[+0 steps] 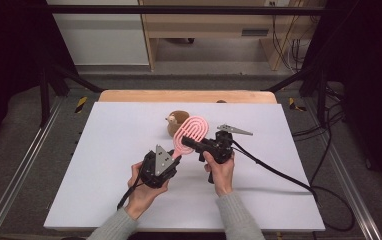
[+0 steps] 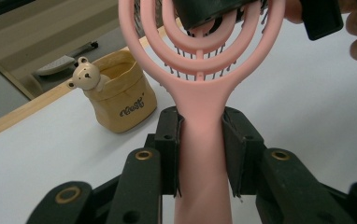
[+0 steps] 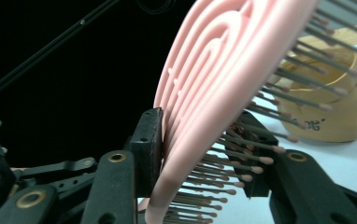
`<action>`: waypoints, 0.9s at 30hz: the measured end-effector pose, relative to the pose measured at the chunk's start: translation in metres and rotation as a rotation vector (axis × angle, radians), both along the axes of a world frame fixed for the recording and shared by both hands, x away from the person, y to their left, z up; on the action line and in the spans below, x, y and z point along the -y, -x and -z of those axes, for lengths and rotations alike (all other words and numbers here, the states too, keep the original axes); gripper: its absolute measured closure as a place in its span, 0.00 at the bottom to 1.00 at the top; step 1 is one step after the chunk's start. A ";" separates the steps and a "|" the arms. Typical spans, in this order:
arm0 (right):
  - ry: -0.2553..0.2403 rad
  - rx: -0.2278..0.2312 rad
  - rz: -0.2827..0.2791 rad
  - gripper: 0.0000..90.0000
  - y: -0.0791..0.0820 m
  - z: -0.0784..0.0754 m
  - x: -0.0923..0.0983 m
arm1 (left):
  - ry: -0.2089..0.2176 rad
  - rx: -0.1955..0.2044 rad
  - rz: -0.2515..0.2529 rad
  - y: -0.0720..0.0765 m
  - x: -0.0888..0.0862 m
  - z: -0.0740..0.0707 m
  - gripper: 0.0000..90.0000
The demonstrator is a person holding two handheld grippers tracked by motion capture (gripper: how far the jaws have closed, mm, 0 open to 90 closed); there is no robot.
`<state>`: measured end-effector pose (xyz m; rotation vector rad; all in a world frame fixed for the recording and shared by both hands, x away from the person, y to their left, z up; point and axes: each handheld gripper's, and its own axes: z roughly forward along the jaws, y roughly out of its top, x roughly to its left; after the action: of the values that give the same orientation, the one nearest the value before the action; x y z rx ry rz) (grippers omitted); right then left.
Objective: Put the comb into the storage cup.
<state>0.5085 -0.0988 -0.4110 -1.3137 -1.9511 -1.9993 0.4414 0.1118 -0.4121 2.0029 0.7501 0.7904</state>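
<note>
I see the pink brush (image 1: 191,132) angled handle lower-left, head upper-right mid-frame: left gripper (image 1: 171,157) clamps handle, right gripper (image 1: 190,143) pinches head.

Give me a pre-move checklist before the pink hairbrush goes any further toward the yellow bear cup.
1. Left gripper clamped on the pink hairbrush handle: ok.
2. Right gripper closed over the brush head, one pad on its back, the other among the bristles: ok.
3. Bear cup upright: ok.
4. Cup mouth unobstructed: ok.
5. Brush off the table: ok.
6. Whether the brush fits the cup: cannot tell.
</note>
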 end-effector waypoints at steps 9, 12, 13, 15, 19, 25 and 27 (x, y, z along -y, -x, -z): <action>-0.012 -0.003 -0.019 0.69 0.002 -0.001 0.000 | -0.007 0.009 0.001 0.000 0.002 0.003 0.77; -0.017 -0.006 -0.024 0.69 0.003 -0.002 0.001 | -0.006 0.010 0.004 0.000 0.002 0.003 0.76; -0.017 -0.002 -0.025 0.69 0.003 -0.002 0.001 | -0.008 0.010 0.004 0.000 0.002 0.003 0.76; -0.015 0.000 -0.026 0.70 0.003 -0.002 0.001 | -0.010 0.010 0.005 -0.001 0.003 0.004 0.76; -0.016 0.004 -0.026 0.70 0.004 -0.002 0.001 | -0.012 0.009 0.009 -0.001 0.003 0.005 0.74; -0.009 0.012 -0.018 0.70 0.005 -0.004 0.002 | -0.006 0.021 0.004 -0.002 0.003 0.006 0.64; -0.006 0.017 -0.015 0.70 0.005 -0.004 0.002 | -0.001 0.023 0.001 -0.003 0.003 0.006 0.62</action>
<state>0.5031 -0.1009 -0.4068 -1.2813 -1.9551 -2.0144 0.4442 0.1090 -0.4176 1.9918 0.7354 0.8117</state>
